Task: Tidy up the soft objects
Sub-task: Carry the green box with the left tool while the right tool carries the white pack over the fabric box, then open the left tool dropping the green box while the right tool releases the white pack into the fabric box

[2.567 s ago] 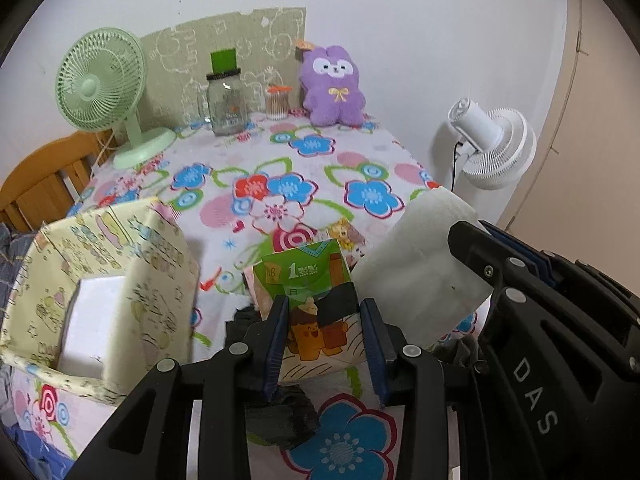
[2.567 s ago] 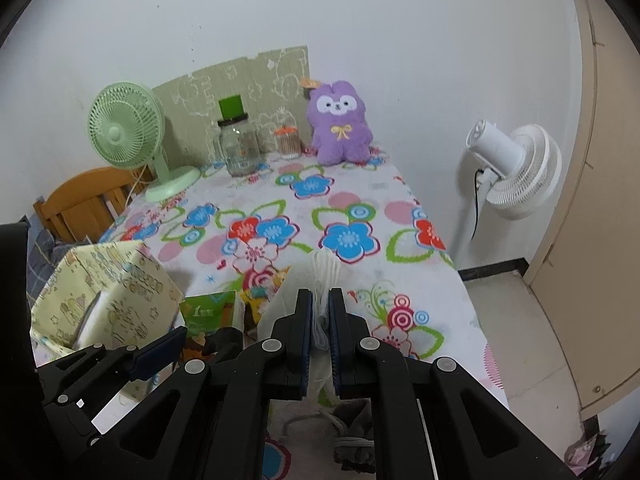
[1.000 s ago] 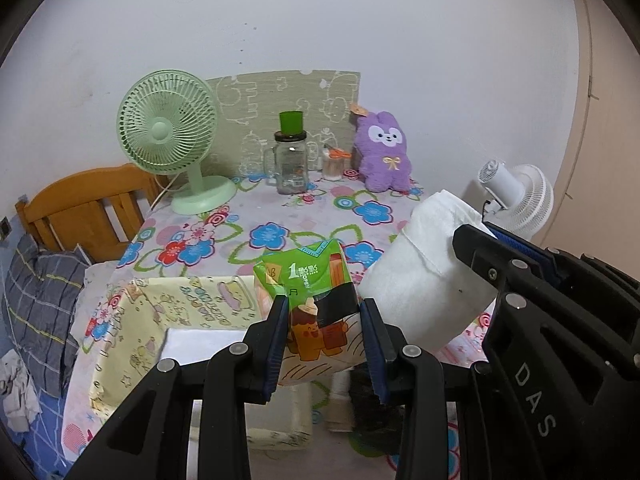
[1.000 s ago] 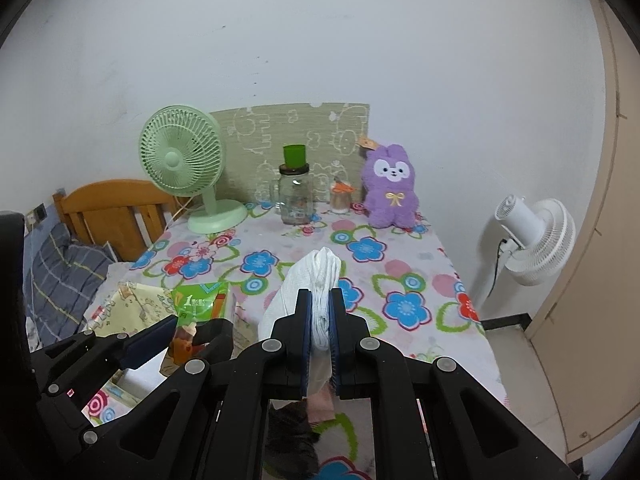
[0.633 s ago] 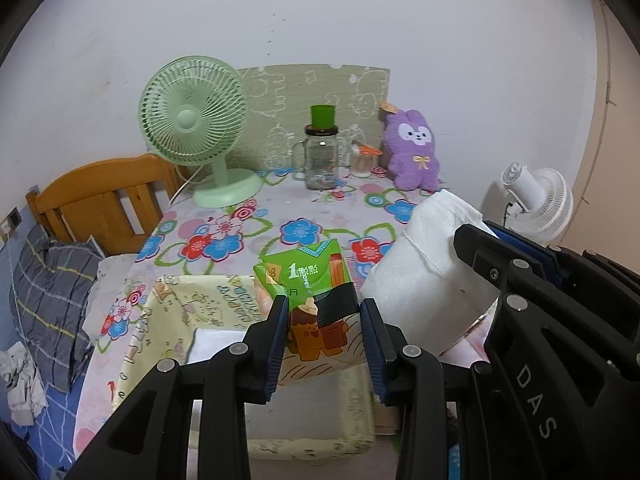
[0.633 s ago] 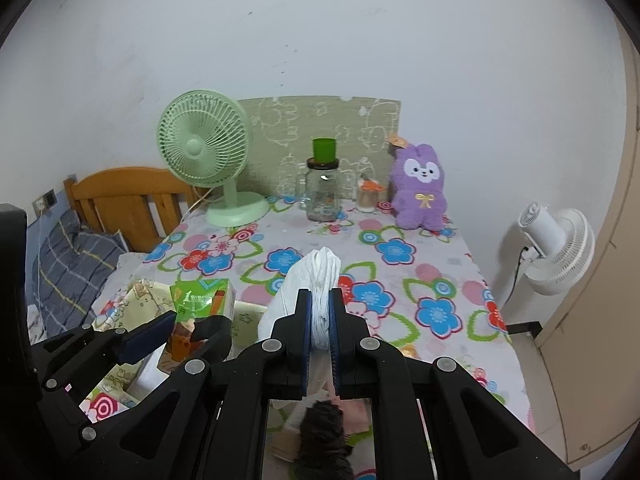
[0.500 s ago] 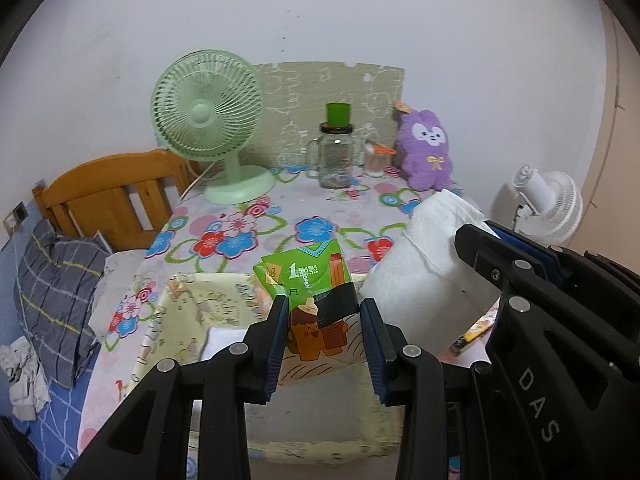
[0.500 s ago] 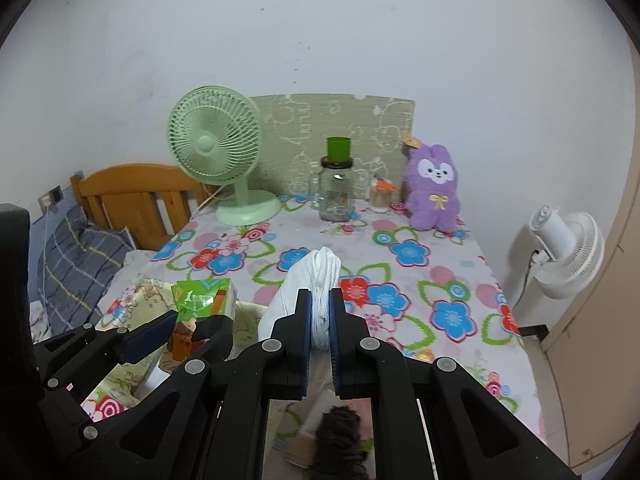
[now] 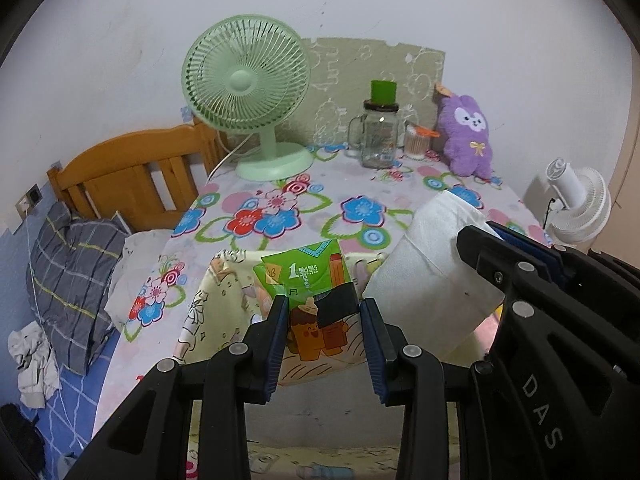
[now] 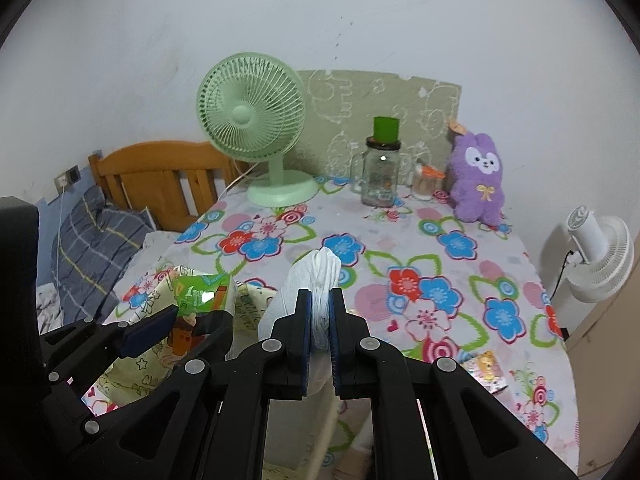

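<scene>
My left gripper is shut on a green tissue pack with an orange cartoon print. Just to its right, my right gripper is shut on a white paper roll, pinching its top flat. Both loads hang over a pale yellow fabric box with cartoon drawings at the near edge of the flowered table. In the right wrist view the left gripper and tissue pack sit at lower left, above the box. A purple plush rabbit sits at the table's far right.
A green desk fan, a glass jar with a green lid and a small jar stand at the back. A wooden headboard and a plaid pillow lie left. A white floor fan stands right.
Both grippers have carried their loads leftward and slightly down. The yellow box has come from the left to lie under them. The grips are unchanged.
</scene>
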`<state>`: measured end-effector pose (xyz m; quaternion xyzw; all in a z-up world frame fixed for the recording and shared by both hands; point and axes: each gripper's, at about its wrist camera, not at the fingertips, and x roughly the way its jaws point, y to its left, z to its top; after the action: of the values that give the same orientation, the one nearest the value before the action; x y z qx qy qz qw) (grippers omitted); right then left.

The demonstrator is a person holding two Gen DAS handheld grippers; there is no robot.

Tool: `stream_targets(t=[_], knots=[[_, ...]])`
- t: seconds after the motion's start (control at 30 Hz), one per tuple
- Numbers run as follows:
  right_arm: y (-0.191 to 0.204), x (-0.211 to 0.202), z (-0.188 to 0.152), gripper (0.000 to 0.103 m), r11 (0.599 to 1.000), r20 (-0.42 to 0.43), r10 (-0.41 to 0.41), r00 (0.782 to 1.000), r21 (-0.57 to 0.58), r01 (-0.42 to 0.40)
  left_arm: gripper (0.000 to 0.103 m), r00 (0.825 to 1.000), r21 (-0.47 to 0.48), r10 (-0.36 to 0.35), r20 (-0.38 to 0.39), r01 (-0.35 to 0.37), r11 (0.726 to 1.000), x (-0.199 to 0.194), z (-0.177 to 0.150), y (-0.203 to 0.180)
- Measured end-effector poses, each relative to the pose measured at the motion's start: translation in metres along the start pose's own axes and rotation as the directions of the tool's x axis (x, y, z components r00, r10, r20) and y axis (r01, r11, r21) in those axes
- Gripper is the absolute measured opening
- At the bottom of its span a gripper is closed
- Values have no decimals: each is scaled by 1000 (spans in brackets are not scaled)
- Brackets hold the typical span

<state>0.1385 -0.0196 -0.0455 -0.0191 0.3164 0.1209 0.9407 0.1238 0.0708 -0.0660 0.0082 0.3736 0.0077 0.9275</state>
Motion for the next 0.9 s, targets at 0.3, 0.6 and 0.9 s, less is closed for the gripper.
stream_targets(t=[0.3, 0.6, 0.9], knots=[[14, 38, -13, 11, 1000, -85, 17, 996, -5, -17, 40, 997, -10, -3, -80, 2, 1000, 31, -13, 16], [14, 63, -21, 32, 1000, -124, 3, 992, 3, -2, 67, 992, -28, -10, -128, 6, 1000, 48, -20, 17], [9, 66, -20, 61, 998, -117, 65, 991, 14, -64, 76, 990, -59, -33, -137, 26, 998, 47, -20, 17]])
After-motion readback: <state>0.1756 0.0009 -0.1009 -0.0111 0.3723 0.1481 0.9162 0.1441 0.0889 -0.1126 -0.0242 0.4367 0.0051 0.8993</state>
